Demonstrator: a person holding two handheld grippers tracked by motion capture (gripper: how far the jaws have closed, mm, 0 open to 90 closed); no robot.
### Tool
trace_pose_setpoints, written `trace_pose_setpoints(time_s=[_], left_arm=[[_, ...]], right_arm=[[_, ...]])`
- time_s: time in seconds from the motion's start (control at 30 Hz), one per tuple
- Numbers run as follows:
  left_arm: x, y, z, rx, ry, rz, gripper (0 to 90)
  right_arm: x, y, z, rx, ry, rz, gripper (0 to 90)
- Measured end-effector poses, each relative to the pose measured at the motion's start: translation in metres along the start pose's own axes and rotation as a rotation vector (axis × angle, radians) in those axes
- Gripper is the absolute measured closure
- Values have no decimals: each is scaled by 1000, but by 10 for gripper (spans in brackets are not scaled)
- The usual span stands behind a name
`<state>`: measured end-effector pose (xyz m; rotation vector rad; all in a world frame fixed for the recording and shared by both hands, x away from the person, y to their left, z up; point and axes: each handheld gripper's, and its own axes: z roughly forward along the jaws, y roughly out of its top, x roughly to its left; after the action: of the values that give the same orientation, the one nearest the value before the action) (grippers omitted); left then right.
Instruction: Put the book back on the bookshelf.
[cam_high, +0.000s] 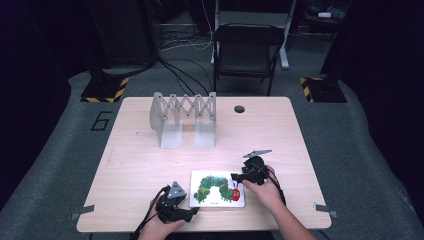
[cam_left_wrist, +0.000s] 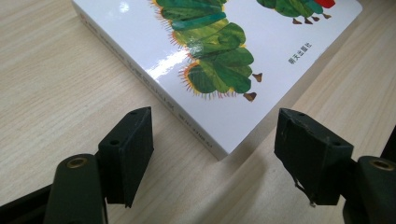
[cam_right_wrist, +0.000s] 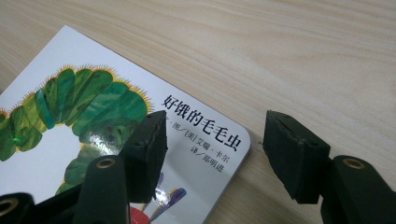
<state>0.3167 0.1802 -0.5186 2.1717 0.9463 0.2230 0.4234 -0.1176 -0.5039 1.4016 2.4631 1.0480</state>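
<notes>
A white picture book (cam_high: 217, 188) with a green caterpillar on its cover lies flat near the table's front edge. My left gripper (cam_high: 192, 212) sits at the book's near left corner. In the left gripper view the book (cam_left_wrist: 210, 42) points that corner between the jaws of the left gripper (cam_left_wrist: 215, 140), which stand open and clear of it. My right gripper (cam_high: 236, 176) hovers at the book's right side. In the right gripper view the right gripper (cam_right_wrist: 212, 149) is open, one jaw over the book (cam_right_wrist: 84, 121) cover, the other past its rounded corner above bare wood.
A grey accordion-style rack (cam_high: 183, 117) stands at the back middle of the wooden table (cam_high: 140, 165). A dark cable hole (cam_high: 239, 109) lies at the back right. A black chair (cam_high: 245, 50) stands behind the table.
</notes>
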Motion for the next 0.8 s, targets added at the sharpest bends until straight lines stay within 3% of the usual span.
trace_pose_setpoints(time_s=[0.2, 0.37, 0.47, 0.57, 0.6, 0.8], left_arm=[[-8, -1, 4, 1, 25, 63, 260], [-10, -1, 5, -9, 44, 72, 262], [-12, -1, 7, -5, 64, 110, 262], [-13, -1, 9, -12, 74, 112, 261], [-12, -1, 9, -11, 77, 114, 261], [-11, -1, 9, -8, 71, 119, 258]], right_arm=[[1, 0, 4, 24, 25, -10, 395], [1, 0, 5, 28, 28, -13, 390], [0, 0, 4, 28, 33, -14, 392], [3, -1, 3, 45, 36, 8, 395], [2, 0, 4, 33, 35, -12, 395], [2, 0, 5, 29, 35, -15, 394]])
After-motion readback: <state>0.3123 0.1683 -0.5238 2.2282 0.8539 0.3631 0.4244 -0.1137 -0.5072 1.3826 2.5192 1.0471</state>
